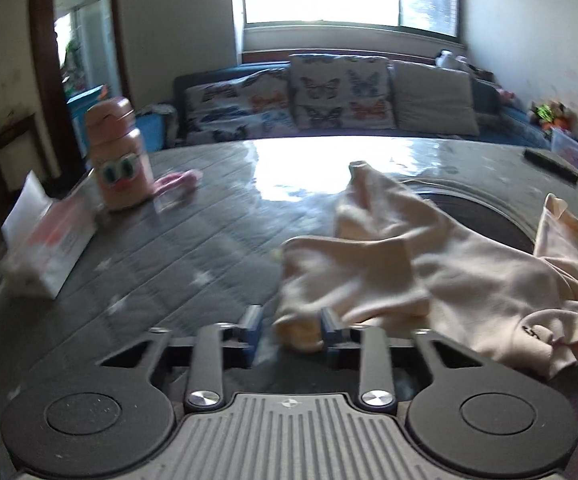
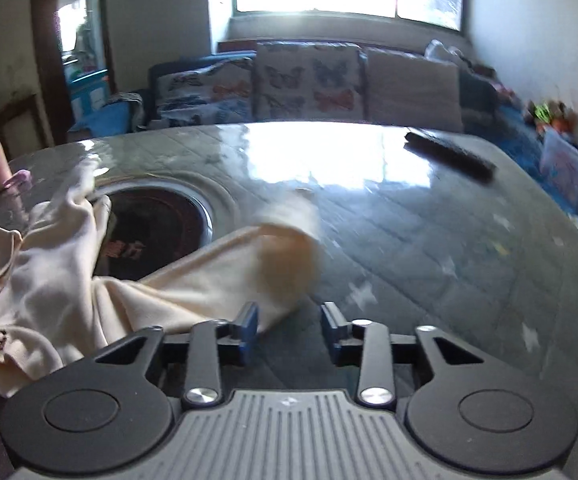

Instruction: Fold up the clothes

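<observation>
While lying rumpled across the grey tabletop (image 1: 193,248) beside the round inset burner (image 2: 157,224), cream garment (image 1: 441,272) not yet folded, sleeves sprawling to either side. Left gripper (image 1: 291,326) hovering at the near left corner of the cloth, jaws parted, a bunched cream edge sitting between them but not visibly pinched. Right gripper (image 2: 289,328) likewise released, jaws apart, blurred sleeve end (image 2: 285,256) lying just beyond and touching only the left finger. Judging by this: spreading or sleeve-arranging stage, early in the fold. Calling next for re-gripping both edges firmly, lifting clear of the burner recess, and drawing the fabric flat before any crease. Keeping away from the pink bottle (image 1: 119,156) and tissue box (image 1: 45,244) at far left, and the dark remote (image 2: 449,156) at far right.
</observation>
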The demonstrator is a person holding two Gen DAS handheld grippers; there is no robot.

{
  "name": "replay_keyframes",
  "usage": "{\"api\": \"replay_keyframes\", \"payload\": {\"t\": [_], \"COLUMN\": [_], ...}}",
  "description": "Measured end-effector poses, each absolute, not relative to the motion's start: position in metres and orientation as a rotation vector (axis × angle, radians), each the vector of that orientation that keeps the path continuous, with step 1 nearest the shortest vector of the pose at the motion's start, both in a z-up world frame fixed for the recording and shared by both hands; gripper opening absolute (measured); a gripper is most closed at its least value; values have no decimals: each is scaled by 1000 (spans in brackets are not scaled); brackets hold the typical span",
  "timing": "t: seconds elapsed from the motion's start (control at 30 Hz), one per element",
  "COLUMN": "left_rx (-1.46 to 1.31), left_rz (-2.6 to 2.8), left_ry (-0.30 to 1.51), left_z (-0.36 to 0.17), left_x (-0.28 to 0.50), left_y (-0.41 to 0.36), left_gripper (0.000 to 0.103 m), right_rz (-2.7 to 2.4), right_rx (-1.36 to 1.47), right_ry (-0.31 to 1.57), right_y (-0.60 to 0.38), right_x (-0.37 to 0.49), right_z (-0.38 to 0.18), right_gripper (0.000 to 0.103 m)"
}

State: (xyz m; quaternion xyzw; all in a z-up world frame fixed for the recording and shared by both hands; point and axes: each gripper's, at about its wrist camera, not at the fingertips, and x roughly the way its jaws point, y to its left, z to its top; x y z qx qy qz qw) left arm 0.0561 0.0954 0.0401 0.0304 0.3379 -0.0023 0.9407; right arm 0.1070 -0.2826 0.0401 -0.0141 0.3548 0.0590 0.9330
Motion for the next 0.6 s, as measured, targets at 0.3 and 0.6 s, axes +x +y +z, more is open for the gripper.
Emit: {"api": "replay_keyframes", "payload": {"t": [0.3,0.6], "left_rx": [171,267], "left_rz": [-90,-160], "left_ry": [712,729], "left_z": [23,3], "left_x": [86,102], "left_y": [52,30], "left_gripper": [55,50], "right_rz": [32,12], "right_rx": [-53,-2], "right_ry": [722,729], "right_y": [-279,-295], "right_x": [163,188], "right_z": [25,16], "right_gripper": [41,46]}}
